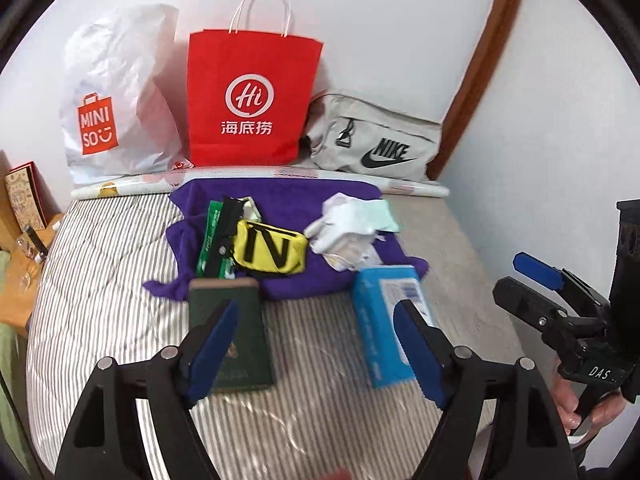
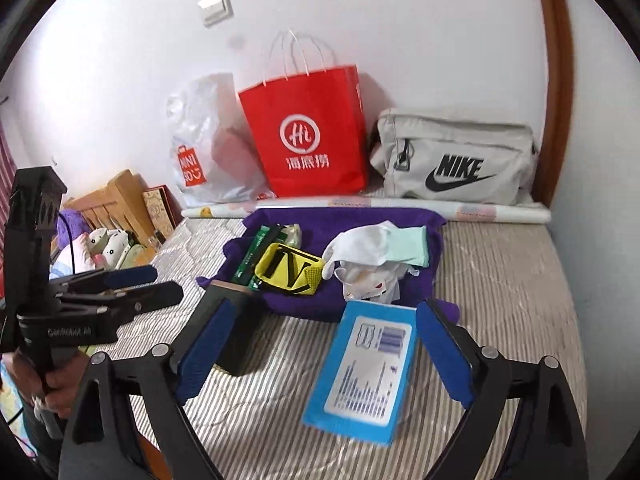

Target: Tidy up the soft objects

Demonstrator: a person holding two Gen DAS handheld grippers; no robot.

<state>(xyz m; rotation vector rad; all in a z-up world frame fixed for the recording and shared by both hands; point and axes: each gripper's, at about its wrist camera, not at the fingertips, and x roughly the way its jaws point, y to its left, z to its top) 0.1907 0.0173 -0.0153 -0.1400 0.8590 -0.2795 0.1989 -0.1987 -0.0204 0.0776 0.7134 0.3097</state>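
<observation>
Left wrist view is showing both the left gripper (image 1: pixel 316 348) and right gripper (image 2: pixel 324 352) hanging wide apart and empty over the striped mattress (image 1: pixel 100 280), so I'm guessing we're sitting between picks, with the crumpled white-and-mint cloth pile (image 1: pixel 352 228) lying on the purple towel (image 1: pixel 280 192) looking like the next grab.

A red paper bag (image 1: pixel 252 96) with white handles is stood upright against the white wall, between a white plastic shopping bag (image 1: pixel 116 96) and a grey Nike pouch (image 1: pixel 376 140); a rolled printed sheet (image 1: pixel 256 178) is laid along the bed's far edge, in front of them; the bed (image 1: pixel 100 280) is covered in a striped quilt; a wooden headboard (image 2: pixel 116 204) and a patterned box (image 2: pixel 158 208) are seen beyond the bed's side; a wall switch (image 2: pixel 216 8) is mounted above.
</observation>
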